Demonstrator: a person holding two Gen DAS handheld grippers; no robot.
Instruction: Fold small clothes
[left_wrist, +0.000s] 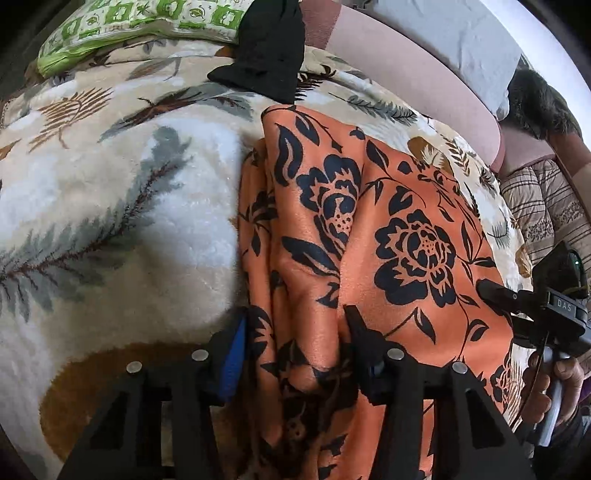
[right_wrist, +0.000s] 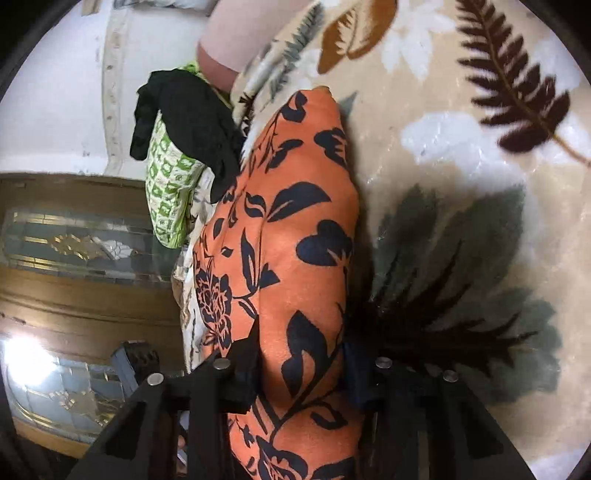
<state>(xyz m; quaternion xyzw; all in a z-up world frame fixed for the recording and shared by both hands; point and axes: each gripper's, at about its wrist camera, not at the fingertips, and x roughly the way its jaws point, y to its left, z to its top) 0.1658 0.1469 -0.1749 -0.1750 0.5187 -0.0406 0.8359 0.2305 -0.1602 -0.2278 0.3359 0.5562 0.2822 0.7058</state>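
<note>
Centrally, an orange garment (left_wrist: 369, 229) printed with dark flowers is seen spread over a plush leaf-patterned blanket (left_wrist: 110, 206) on a bed. A bunched fold of this cloth is straddled by the left gripper (left_wrist: 295, 339); its jaws are parted around the fabric, and whether the pads actually press on it cannot be told. In the right wrist view the right gripper (right_wrist: 301, 373) is seen with a thick ridge of the same orange garment (right_wrist: 295, 258) filling the gap between its jaws, which appear closed against the cloth on both sides. A black garment (left_wrist: 266, 48) is draped over a green-and-white patterned pillow (left_wrist: 122, 26) at the far edge of the blanket. A hand (left_wrist: 554, 380) is visible on the right gripper's handle
</note>
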